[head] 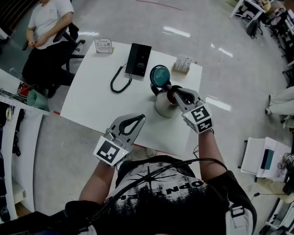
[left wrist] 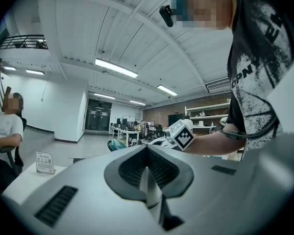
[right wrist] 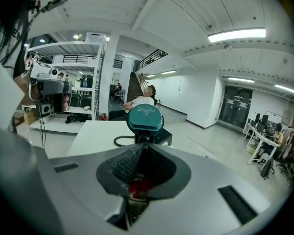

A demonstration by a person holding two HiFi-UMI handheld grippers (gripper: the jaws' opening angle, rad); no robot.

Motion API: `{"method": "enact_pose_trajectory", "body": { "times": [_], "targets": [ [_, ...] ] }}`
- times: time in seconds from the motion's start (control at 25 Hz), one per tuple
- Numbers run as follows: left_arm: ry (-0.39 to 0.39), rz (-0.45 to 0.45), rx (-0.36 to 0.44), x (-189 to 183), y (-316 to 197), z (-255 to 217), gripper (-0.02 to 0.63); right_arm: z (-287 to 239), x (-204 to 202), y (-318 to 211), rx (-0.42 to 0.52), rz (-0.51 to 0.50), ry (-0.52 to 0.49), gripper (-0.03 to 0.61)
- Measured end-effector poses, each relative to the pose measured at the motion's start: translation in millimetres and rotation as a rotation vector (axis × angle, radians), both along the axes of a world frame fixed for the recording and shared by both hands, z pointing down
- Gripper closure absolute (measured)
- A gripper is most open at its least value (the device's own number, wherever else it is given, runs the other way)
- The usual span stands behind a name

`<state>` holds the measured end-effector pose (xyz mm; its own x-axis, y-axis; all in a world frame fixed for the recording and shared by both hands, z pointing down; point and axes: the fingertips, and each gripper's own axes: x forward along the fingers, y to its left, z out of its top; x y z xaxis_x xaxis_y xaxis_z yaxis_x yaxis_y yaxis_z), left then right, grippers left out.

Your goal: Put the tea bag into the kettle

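Right now the right tool point(head: 170, 88) is hovering over the open mouth of the kettle point(head: 161, 109), its tips pressing together. Only the right gripper view is showing the tea bag point(right wrist: 139, 186) — a small red patch sitting in the hollow behind those closed tips. Its long axis, and whether the pads are pinching it, cannot be told. The kettle is standing upright on the worktop point(head: 93, 97), its teal lid point(head: 160, 75) tipping up just beyond the tool. The left tool point(head: 139, 115) — closed and empty — is hanging over the worktop's near edge, well apart from the kettle.
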<state>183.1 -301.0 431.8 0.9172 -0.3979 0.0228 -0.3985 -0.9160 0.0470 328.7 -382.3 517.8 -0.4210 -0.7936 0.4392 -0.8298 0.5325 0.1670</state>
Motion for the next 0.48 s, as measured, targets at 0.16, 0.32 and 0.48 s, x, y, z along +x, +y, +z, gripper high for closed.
{"method": "enact_pose_trajectory", "body": {
  "times": [0.16,0.32,0.48],
  "targets": [
    [-0.002,0.005,0.001,-0.4,-0.9,-0.7,0.603,-1.4,0.7,0.0,0.006,0.009,0.003,0.555],
    [0.0,0.011,0.012,-3.5,1.4,-3.6,0.603,-8.9,-1.0,3.4,0.03,0.017,0.003,0.555],
    [-0.018,0.002,0.02,-12.7,1.4,-5.8,0.603,-21.1,-9.4,7.1,0.068,0.021,-0.001,0.557]
  ]
}}
